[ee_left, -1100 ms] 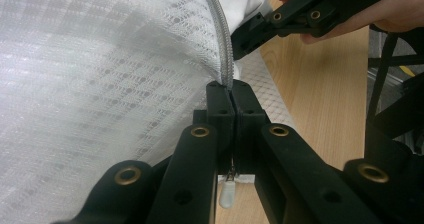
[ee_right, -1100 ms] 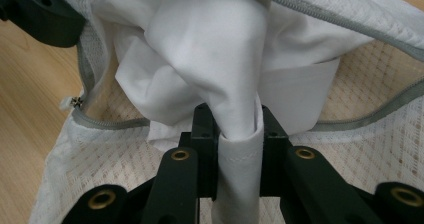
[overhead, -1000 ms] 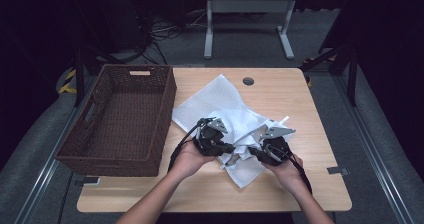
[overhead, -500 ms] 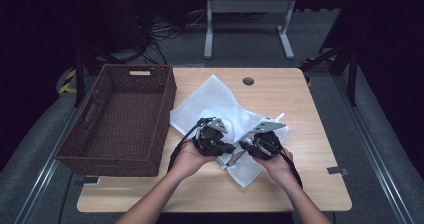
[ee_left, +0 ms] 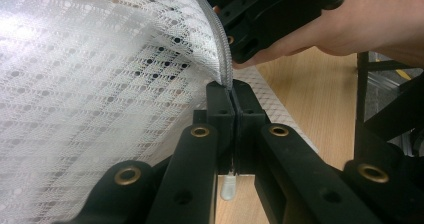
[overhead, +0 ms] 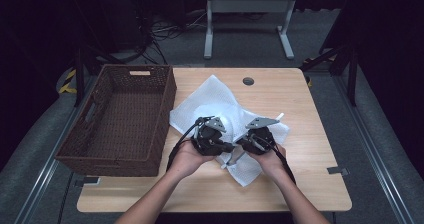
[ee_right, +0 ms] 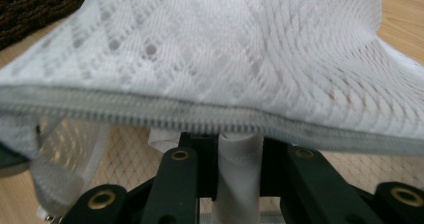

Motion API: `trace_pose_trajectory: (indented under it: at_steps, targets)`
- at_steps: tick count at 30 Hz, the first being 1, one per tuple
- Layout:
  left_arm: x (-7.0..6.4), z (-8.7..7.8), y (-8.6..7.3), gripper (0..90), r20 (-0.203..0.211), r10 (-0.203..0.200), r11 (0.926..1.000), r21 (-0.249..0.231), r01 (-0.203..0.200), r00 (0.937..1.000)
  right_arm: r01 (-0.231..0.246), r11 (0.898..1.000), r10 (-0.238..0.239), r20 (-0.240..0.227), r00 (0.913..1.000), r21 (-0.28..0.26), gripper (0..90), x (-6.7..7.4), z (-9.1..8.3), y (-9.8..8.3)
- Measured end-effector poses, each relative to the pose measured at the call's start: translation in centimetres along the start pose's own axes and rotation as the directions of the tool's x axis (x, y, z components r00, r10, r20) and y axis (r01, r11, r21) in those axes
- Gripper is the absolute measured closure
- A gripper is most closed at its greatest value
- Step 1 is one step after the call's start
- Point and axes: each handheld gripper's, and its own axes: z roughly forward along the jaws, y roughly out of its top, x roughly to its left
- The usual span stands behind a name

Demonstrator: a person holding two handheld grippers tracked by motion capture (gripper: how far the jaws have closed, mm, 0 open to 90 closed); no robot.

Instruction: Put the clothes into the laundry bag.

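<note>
A white mesh bag point(overhead: 215, 96) with a grey zipper lies across the middle of the wooden table point(overhead: 300, 184). My left gripper point(overhead: 229, 147) is shut on the bag's zipper edge point(ee_left: 226, 59), and its jaws point(ee_left: 231, 91) meet on the hem and hold it lifted. My right gripper point(overhead: 241, 148) faces it closely, nearly tip to tip. Its jaws point(ee_right: 239, 144) are shut on a bunched fold of white cloth point(ee_right: 240, 171) just under the zipper line point(ee_right: 150, 111). Whether that fold is the bag's own layer or a separate piece I cannot tell.
A dark brown wicker basket point(overhead: 120, 119) stands at the table's left, beside the bag; its weave shows in the right gripper view point(ee_right: 30, 4). A round cable hole point(overhead: 248, 81) sits at the far edge. Bare wood lies to the right point(overhead: 320, 134).
My right hand has slid left toward the left gripper, bunching the bag's near edge between them. The left hand has stayed where it was.
</note>
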Motion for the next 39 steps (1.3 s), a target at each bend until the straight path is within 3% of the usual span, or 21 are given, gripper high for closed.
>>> trace_pose_trajectory:
  at_steps: [9, 21, 24, 27, 30, 35, 39]
  targets:
    - [0.1, -0.1, 0.0, 88.9, 0.002, -0.001, 1.0, 0.001, 0.001, 1.0, 0.008, 1.0, -0.008, 0.007, 0.9999, -0.001, 74.3, 0.0, 1.1, 0.3]
    - [0.1, 0.0, 0.0, 88.9, 0.002, -0.001, 1.0, 0.0, 0.001, 1.0, 0.073, 0.996, -0.073, -0.009, 0.9973, 0.041, 47.2, -0.2, -1.6, -1.1]
    - [0.1, 0.0, 0.0, 88.9, 0.002, -0.002, 1.0, 0.002, 0.002, 1.0, 0.084, 0.995, -0.085, -0.001, 0.9964, 0.057, 50.5, -0.4, -2.5, -1.9]
    - [0.1, 0.1, 0.0, 88.9, 0.004, 0.0, 1.0, -0.001, 0.0, 1.0, 0.08, 0.996, -0.08, -0.01, 0.9968, 0.049, 68.0, -0.8, -2.8, -2.2]
    - [0.1, 0.0, -0.1, 88.9, 0.003, 0.001, 1.0, -0.004, -0.001, 1.0, 0.093, 0.994, -0.091, -0.027, 0.9955, 0.052, 77.7, -0.8, -2.4, -2.1]
    - [0.1, 0.0, -0.1, 88.9, 0.003, -0.004, 1.0, -0.004, 0.004, 1.0, 0.098, 0.994, -0.096, -0.058, 0.9937, 0.044, 82.4, -0.2, -1.9, -1.9]
    - [0.0, 0.0, 0.0, 88.9, 0.0, 0.001, 1.0, 0.005, -0.001, 1.0, 0.096, 0.995, -0.095, -0.049, 0.9943, 0.021, 82.7, 0.3, -0.9, -1.4]
